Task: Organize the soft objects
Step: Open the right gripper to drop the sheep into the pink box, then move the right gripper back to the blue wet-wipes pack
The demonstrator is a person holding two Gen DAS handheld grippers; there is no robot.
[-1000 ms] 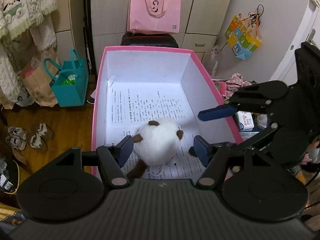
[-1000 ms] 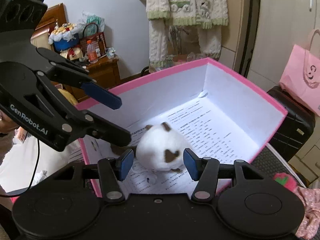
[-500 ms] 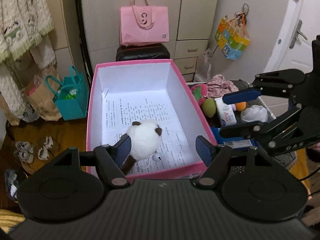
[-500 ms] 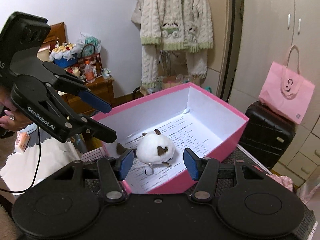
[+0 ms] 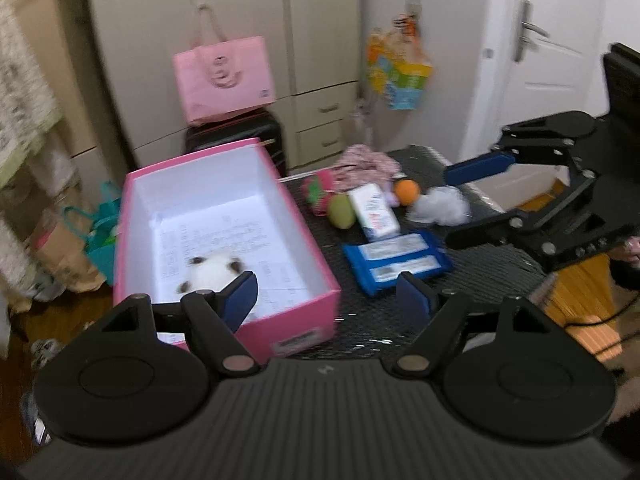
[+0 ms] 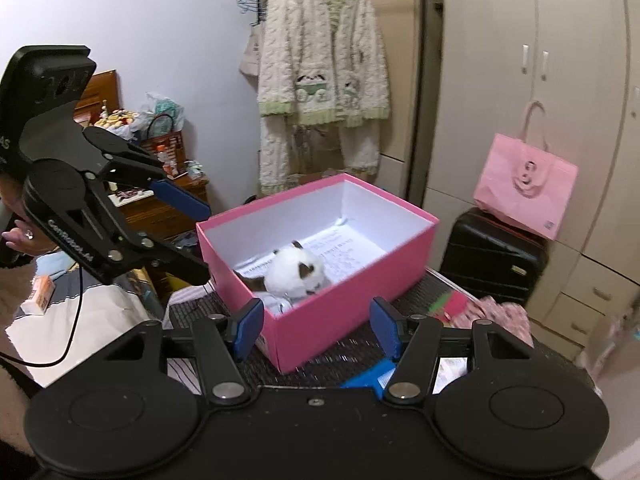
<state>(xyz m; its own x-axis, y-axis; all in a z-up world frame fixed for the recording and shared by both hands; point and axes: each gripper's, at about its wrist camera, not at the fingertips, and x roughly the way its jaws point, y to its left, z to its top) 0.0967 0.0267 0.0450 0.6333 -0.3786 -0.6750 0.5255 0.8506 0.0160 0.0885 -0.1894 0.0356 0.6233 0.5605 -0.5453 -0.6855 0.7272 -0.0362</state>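
Note:
A white plush with brown ears (image 5: 212, 272) (image 6: 296, 272) lies on printed paper inside the open pink box (image 5: 296, 216) (image 6: 320, 328). My left gripper (image 5: 328, 294) (image 6: 202, 242) hangs over the box's near corner. Its jaws are opening, with nothing between them. My right gripper (image 6: 316, 324) (image 5: 452, 206) is open and empty, back from the box's near wall. On the black mesh table (image 5: 372, 320) right of the box lie a pink-green plush (image 5: 318, 194), a green plush fruit (image 5: 342, 216), an orange ball (image 5: 407, 192), a white puff (image 5: 440, 204) and a floral cloth (image 5: 368, 164).
A white packet (image 5: 374, 212) and blue wipes packs (image 5: 396, 264) lie among the soft things. A pink bag (image 6: 524, 196) sits on a black suitcase (image 6: 488, 256) behind the box. A cardigan (image 6: 320, 60) hangs at the back, and a teal bag (image 5: 100, 236) stands on the floor.
Both grippers have drawn back and up from the box while the plush stays inside it. The left view has swung right, bringing the table's other items into sight. The left jaws stand wider.

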